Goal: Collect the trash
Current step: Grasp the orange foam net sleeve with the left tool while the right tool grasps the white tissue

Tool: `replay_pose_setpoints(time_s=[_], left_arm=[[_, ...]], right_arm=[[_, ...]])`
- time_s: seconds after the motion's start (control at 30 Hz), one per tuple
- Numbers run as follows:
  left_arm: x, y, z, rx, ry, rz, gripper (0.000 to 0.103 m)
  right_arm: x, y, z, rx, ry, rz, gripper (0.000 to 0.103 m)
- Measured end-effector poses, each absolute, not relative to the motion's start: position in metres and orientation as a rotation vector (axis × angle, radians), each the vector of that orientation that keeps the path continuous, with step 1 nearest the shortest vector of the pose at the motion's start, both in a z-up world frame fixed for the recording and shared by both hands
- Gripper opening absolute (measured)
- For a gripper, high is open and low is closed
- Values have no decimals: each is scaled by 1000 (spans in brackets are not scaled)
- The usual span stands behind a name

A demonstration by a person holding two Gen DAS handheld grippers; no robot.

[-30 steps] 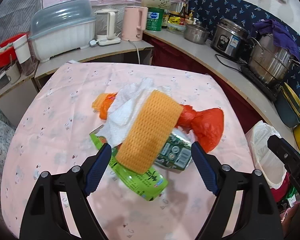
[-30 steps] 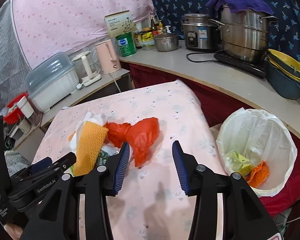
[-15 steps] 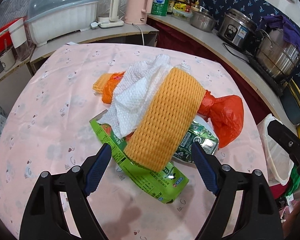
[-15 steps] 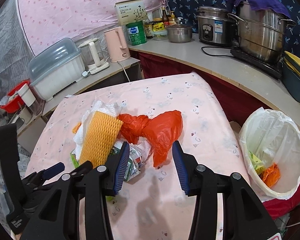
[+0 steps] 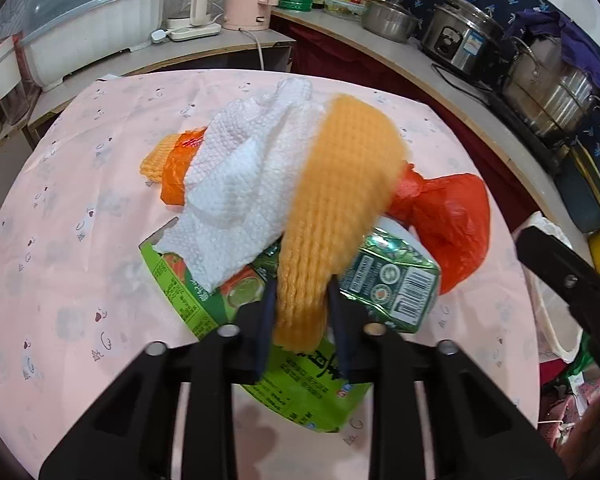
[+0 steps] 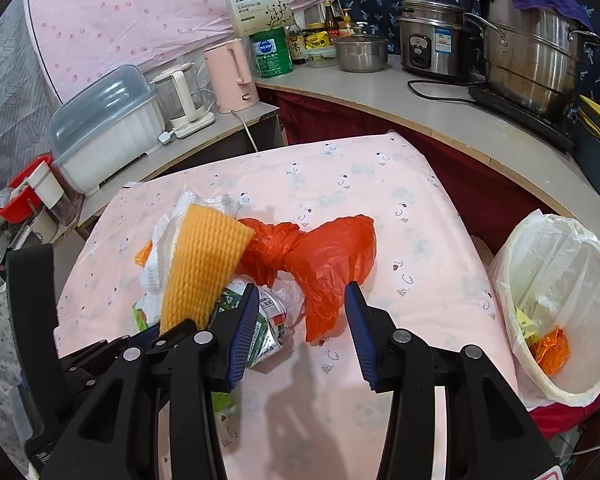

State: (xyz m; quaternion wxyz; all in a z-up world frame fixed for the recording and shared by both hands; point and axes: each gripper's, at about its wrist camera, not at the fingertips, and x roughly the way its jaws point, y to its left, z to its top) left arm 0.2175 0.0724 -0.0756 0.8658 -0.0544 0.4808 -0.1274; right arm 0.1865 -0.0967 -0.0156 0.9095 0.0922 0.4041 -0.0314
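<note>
A heap of trash lies on the pink-clothed table point(image 5: 60, 240): an orange foam net point(image 5: 340, 200) on top, a white paper towel point(image 5: 240, 184), a green wrapper point(image 5: 300, 384), a crushed green carton point(image 5: 392, 288) and a red plastic bag point(image 5: 448, 216). My left gripper point(image 5: 300, 304) is closing, and its pads squeeze the near end of the foam net. In the right wrist view my right gripper point(image 6: 300, 296) stands open just above the table. The lower tail of the red plastic bag point(image 6: 324, 256) hangs between its fingers, untouched, and the carton point(image 6: 268, 328) lies by its left finger.
A bin with a white liner point(image 6: 560, 280) stands off the table's right edge and holds a few scraps. Behind runs a counter with a pink kettle point(image 6: 232, 76), pots point(image 6: 528, 52) and a rice cooker point(image 6: 432, 44). A covered dish rack point(image 6: 104, 120) sits at the left.
The left gripper came down onto the heap and its wide jaws closed around the foam net's near end. The right gripper moved in toward the red bag, with its jaws unchanged.
</note>
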Motion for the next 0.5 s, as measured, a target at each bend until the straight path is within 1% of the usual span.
replay_pose_setpoints(time_s=[0.2,0.5], left_arm=[[204,84,-51,-145,938,-285,19],[204,126,-17,-183,859,-202,19]], right_arm=[[188,-90,-12,182,828,-52,44],[201,-63,-7,165,819,4,44]])
